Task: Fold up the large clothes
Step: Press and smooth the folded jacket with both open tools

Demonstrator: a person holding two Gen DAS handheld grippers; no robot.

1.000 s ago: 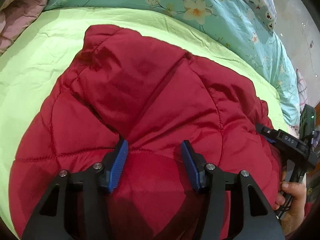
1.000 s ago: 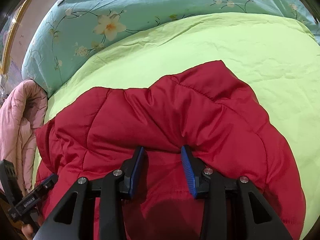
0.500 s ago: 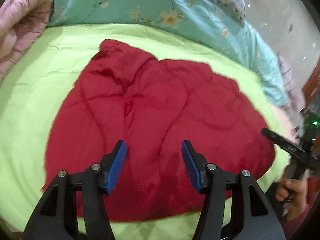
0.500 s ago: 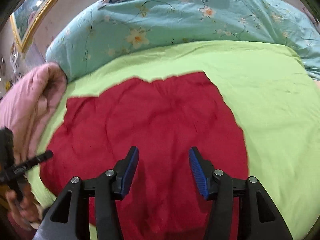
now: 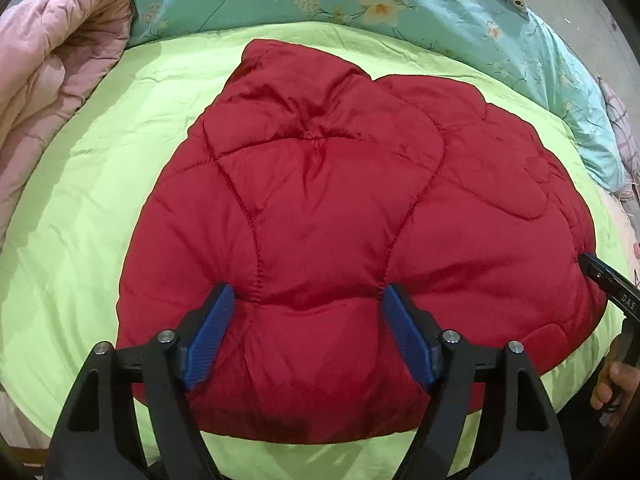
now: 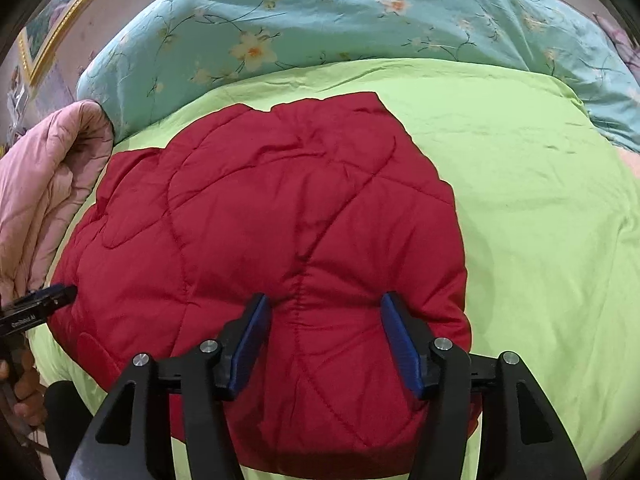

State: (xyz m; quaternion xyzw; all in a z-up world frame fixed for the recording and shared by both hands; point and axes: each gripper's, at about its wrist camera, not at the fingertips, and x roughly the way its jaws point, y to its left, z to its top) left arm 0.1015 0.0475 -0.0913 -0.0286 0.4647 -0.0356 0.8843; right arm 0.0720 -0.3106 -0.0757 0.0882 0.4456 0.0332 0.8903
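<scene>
Green bedding [image 5: 100, 208] carried our folded red jacket [image 5: 340, 208]; left gripper [image 5: 308, 334] and right gripper [image 6: 324, 344] gaped empty, pressing it flat.

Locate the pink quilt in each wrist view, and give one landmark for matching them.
Left wrist: pink quilt fills the upper-left corner, beside the green sheet.
Right wrist: pink quilt lies at the left edge, about mid-height, left of the red jacket.
Shared landmark: the red jacket lies in the middle of both views, under the open grippers.
</scene>
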